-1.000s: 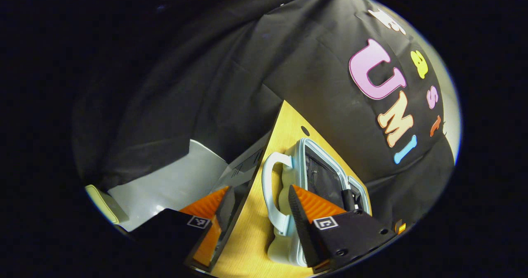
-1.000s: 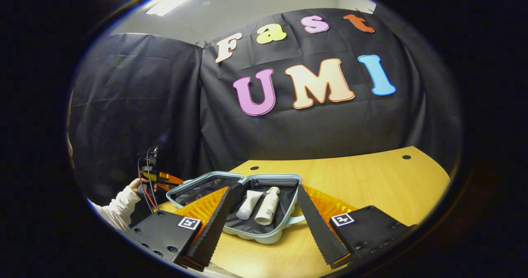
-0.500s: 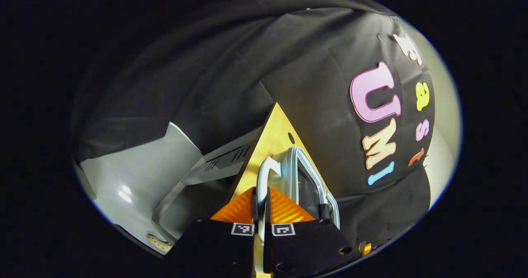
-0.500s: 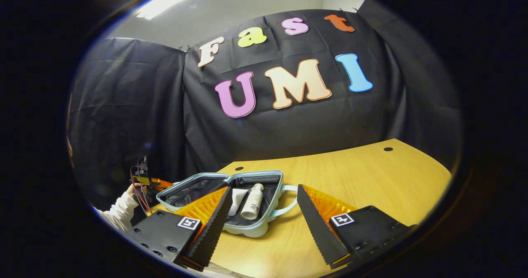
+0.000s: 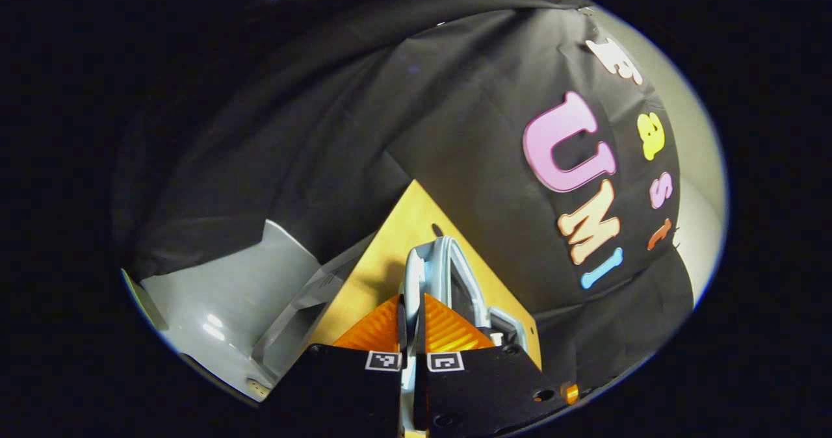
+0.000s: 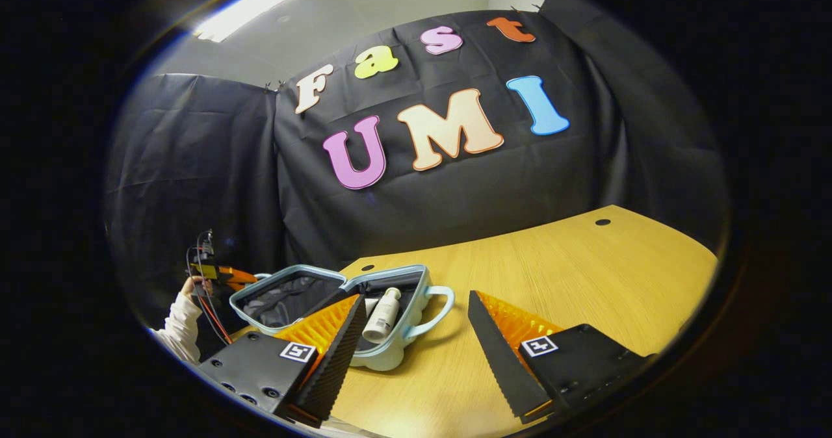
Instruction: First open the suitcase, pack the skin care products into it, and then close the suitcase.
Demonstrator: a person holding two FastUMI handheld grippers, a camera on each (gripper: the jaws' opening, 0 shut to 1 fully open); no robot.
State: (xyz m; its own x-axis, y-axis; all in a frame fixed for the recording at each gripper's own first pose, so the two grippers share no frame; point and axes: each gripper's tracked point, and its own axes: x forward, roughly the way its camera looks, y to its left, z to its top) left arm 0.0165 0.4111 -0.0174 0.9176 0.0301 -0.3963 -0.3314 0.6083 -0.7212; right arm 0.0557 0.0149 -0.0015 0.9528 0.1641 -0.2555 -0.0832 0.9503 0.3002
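Suitcase (image 6: 390, 353), glossy pale-blue shell, lies open; left gripper (image 5: 411, 321) jaws clenched on its looped handle (image 5: 411, 275), right gripper (image 6: 416, 350) jaws released.

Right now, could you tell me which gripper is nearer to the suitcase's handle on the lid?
Left. The left gripper is shut on the lid handle; the right gripper hovers open over the table, apart from it.

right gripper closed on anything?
No: in the right gripper view the right gripper is wide open above the table, apart from the open suitcase.

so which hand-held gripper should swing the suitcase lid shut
Left. The left hand-held gripper is shut on the lid handle of the suitcase; the right hand-held gripper is open, off the case.
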